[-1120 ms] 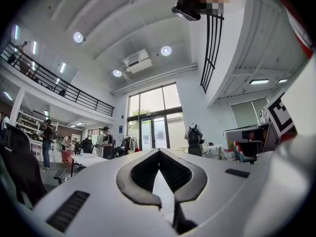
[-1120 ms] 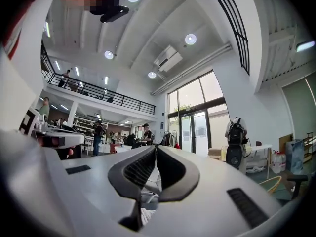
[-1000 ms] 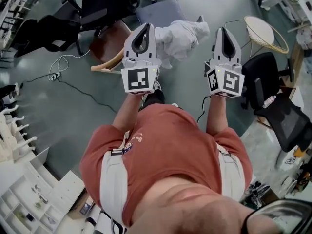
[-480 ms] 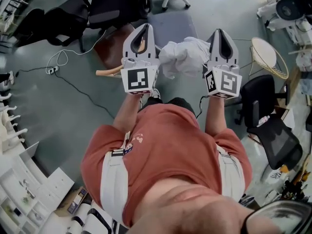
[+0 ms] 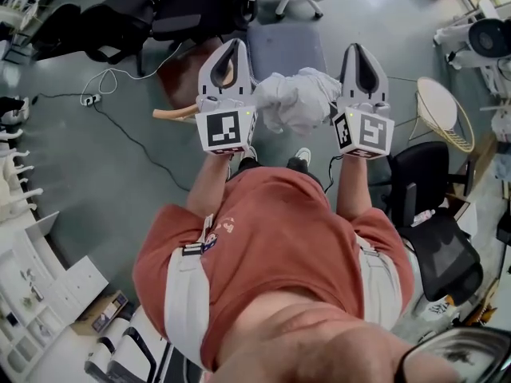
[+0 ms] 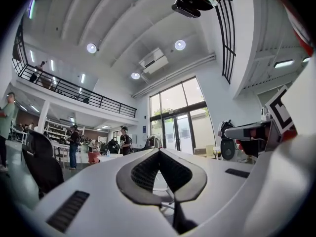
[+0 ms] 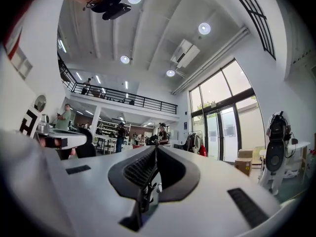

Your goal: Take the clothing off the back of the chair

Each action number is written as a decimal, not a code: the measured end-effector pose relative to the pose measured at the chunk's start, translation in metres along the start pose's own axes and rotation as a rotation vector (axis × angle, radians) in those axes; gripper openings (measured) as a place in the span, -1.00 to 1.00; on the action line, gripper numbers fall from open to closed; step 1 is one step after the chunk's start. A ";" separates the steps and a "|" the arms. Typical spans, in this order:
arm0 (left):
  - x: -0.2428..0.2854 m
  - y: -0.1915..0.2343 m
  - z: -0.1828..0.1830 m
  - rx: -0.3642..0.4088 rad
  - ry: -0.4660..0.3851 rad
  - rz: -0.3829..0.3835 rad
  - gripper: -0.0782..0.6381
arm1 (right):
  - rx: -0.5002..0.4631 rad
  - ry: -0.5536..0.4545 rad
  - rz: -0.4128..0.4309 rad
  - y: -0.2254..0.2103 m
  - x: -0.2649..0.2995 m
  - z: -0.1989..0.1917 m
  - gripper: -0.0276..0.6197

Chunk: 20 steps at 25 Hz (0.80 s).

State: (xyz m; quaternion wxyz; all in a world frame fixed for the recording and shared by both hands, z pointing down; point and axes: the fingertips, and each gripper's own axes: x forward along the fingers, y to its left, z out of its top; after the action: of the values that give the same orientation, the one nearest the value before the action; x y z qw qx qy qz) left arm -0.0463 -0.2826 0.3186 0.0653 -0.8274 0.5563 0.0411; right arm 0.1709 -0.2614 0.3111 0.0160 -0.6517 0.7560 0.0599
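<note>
White clothing sits bunched at near edge of blue-grey chair, btwn both grippers & below them. Left gripper & right gripper: jaws closed, empty, aimed far past it. Neither clearly nearer; prob. need to drop down.

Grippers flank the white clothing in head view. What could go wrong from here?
Left gripper and right gripper both have jaws shut and empty; pushed at the white clothing like this, they would probably shove it, not grip it.
A cable runs across the floor beside the wooden chair; a step there could snag it.
</note>
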 end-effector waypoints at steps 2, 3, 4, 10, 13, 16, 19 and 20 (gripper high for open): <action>0.003 -0.015 0.001 -0.002 0.005 0.017 -0.74 | 0.009 0.005 0.021 -0.016 -0.001 -0.001 -0.83; 0.006 -0.023 0.002 -0.007 0.008 0.022 -0.74 | 0.012 0.007 0.028 -0.024 -0.001 -0.002 -0.83; 0.009 -0.030 0.003 -0.012 0.009 0.026 -0.74 | 0.015 0.008 0.034 -0.031 0.000 -0.003 -0.83; 0.021 -0.053 0.001 0.006 0.018 0.057 -0.74 | 0.042 0.004 0.061 -0.059 0.004 -0.010 -0.83; 0.024 -0.058 0.003 0.011 0.011 0.065 -0.74 | 0.050 0.006 0.067 -0.066 0.004 -0.013 -0.83; 0.026 -0.060 0.005 0.011 0.011 0.068 -0.74 | 0.047 0.002 0.074 -0.067 0.007 -0.011 -0.83; 0.025 -0.059 0.004 0.013 0.011 0.067 -0.74 | 0.043 0.003 0.085 -0.063 0.009 -0.011 -0.83; 0.023 -0.059 0.003 0.013 0.015 0.068 -0.74 | 0.042 0.007 0.090 -0.061 0.009 -0.012 -0.83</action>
State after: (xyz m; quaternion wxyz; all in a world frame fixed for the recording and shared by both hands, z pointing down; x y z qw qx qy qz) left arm 0.0170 -0.2817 0.3162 0.0650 -0.8078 0.5850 0.0333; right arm 0.2304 -0.2800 0.3179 0.0245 -0.6168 0.7856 0.0422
